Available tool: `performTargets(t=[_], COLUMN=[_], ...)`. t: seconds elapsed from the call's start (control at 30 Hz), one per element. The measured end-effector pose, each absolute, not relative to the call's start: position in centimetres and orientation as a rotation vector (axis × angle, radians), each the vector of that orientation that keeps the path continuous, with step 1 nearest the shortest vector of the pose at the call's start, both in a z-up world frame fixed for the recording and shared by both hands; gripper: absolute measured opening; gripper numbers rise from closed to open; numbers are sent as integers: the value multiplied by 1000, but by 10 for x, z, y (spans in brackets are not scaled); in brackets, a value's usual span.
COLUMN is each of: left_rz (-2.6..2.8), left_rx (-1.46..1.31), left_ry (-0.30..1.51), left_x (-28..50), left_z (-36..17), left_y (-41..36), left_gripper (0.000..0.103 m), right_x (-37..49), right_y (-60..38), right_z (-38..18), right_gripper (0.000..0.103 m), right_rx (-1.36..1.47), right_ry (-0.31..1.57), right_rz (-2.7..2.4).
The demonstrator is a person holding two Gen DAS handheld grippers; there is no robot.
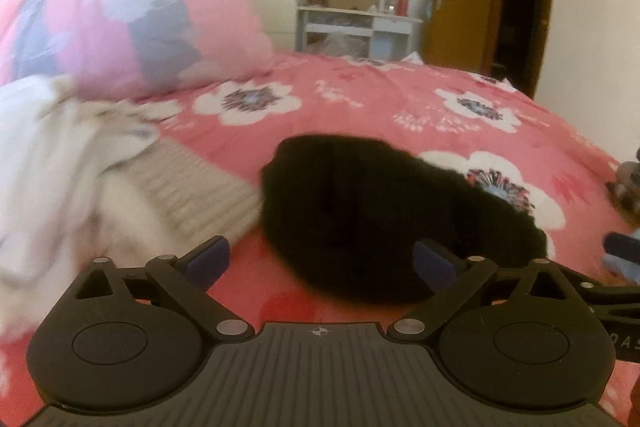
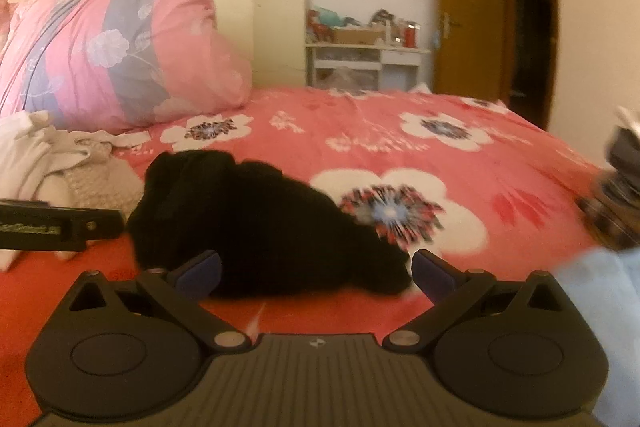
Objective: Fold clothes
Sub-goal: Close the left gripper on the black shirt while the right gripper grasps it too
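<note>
Both grippers face a crumpled black garment point(image 1: 384, 223) on the red floral bedspread point(image 1: 360, 107).
Left gripper point(image 1: 320, 261) and right gripper point(image 2: 316, 273) gape wide and empty, probably to seize its near edge.

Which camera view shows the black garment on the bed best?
The right wrist view. There the black garment lies whole and fairly sharp on the red flowered bedspread, folds visible at its left end. In the left wrist view it is a blurred dark mass, its near edge partly behind the finger.
</note>
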State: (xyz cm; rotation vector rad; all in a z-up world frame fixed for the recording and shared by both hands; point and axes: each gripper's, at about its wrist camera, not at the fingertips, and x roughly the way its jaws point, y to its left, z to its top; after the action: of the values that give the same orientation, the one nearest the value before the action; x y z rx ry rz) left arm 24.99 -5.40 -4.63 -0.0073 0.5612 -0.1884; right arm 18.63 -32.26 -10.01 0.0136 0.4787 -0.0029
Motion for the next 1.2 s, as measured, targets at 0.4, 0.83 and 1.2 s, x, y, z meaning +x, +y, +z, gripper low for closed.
performTargets(t=[0.4, 0.83, 1.2], left_rz=[-234, -287, -410], left_rx=[20, 0, -14], left_ry=[672, 610, 549], left_x=[328, 284, 167], left_z=[-84, -51, -18], left_y=[-93, -85, -51], left_gripper=[51, 2, 1], right_x=[284, 240, 122], right_y=[-350, -349, -339], right_z=[-144, -112, -65], right_gripper=[75, 16, 10], right_rx=[85, 206, 289], right_ry=[655, 639, 553], right_rz=[76, 165, 291])
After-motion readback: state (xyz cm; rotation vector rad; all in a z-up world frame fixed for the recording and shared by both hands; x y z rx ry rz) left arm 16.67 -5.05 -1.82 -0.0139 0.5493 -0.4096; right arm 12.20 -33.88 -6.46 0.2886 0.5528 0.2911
